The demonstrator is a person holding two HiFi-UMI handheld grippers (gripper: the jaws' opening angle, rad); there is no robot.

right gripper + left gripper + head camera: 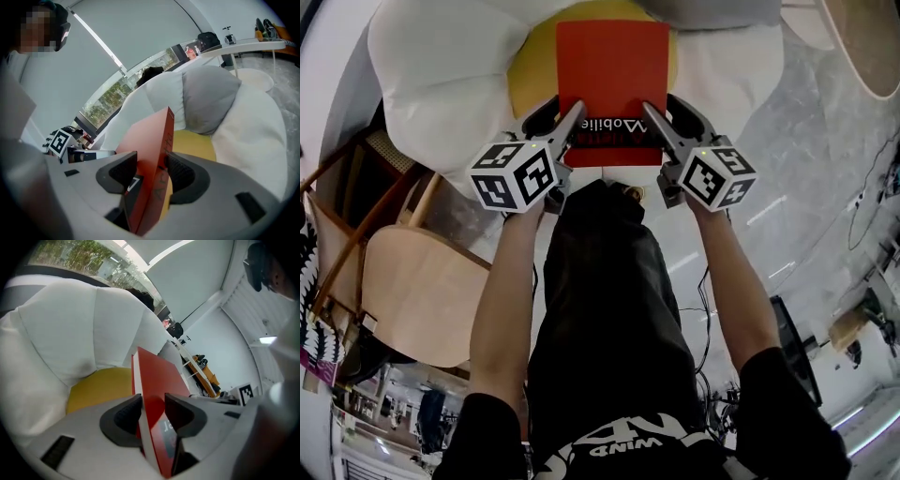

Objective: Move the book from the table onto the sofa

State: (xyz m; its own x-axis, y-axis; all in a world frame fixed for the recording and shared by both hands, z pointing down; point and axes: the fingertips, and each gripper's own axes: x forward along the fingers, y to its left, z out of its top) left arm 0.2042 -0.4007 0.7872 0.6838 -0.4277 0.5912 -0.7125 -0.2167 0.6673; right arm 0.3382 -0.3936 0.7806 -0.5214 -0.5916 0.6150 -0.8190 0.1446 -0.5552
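1. Both grippers are clamped on the book [612, 70]. The left gripper [570, 108] has its near-left corner and the right gripper [661, 105] its near-right, with pads pressing on both covers.
2. The book hangs over the sofa [441, 75], above its yellow seat [530, 89]. You can't tell from here whether it touches the seat.
3. Lower both hands evenly so the book goes down flat and the far edge doesn't dig in.
4. Aim for the seat centre, clear of the grey cushion [206, 98].
5. Release only once the seat bears the weight. Open both grippers together, then back straight out so the jaws don't drag the book.
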